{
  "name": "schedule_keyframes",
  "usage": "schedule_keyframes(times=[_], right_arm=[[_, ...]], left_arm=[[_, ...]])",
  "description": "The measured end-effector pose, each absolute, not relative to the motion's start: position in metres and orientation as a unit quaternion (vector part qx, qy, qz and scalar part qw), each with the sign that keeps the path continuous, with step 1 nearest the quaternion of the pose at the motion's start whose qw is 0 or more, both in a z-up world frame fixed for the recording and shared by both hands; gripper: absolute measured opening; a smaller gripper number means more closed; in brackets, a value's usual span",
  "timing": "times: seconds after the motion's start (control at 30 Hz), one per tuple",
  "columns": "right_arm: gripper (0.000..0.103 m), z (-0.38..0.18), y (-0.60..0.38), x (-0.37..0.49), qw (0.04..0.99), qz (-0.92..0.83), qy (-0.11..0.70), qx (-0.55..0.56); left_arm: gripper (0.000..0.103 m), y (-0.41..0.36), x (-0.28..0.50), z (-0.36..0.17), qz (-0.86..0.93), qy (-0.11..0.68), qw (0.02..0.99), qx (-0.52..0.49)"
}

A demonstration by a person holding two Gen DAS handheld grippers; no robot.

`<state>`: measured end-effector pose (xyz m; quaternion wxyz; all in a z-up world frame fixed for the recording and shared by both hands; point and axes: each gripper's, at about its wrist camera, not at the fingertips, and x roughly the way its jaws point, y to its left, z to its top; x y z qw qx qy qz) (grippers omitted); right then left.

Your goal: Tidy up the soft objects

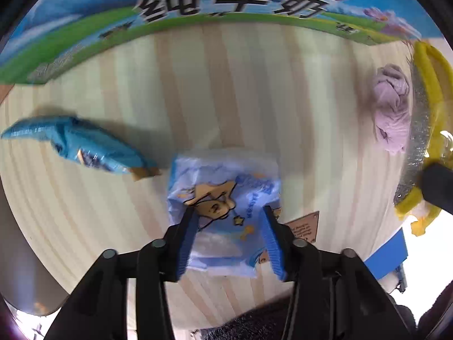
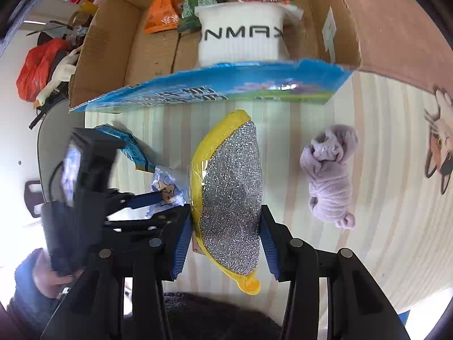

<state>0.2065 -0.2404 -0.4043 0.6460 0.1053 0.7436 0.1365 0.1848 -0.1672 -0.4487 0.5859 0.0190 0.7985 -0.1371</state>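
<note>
My left gripper is shut on a light blue tissue pack with a star cartoon, held over the wooden table. My right gripper is shut on a yellow sponge with a silver scouring face, held upright. The sponge also shows at the right edge of the left wrist view. A crumpled lilac sock lies on the table right of the sponge; it also shows in the left wrist view. A blue snack packet lies left of the tissue pack.
An open cardboard box with a blue milk-print flap stands at the table's far side. It holds a white sock and snack bags. A pink mat with a cartoon cat is on the right.
</note>
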Motion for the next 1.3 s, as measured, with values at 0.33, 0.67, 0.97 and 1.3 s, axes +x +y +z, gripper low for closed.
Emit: schedule_keyframes(times=[0.33,0.67,0.97,1.3], right_arm=[[0.048,-0.419,-0.245,0.2,0.645,0.135,0.744,0.114],[0.048,-0.42,-0.249,0.203,0.642,0.142,0.743,0.123],[0.048,-0.419,-0.245,0.2,0.644,0.142,0.744,0.113],[0.048,-0.384,-0.242,0.206,0.664,0.162,0.719,0.125]], left_arm=[[0.064,-0.189,0.172,-0.431,-0.124,0.772,0.619,0.072],[0.073,-0.124,0.187,-0.46,-0.106,0.814,0.571,0.004],[0.02,-0.151,0.167,-0.433,-0.126,0.769,0.626,0.03],[0.014,-0.089,0.19,-0.326,-0.12,0.71,0.693,-0.043]])
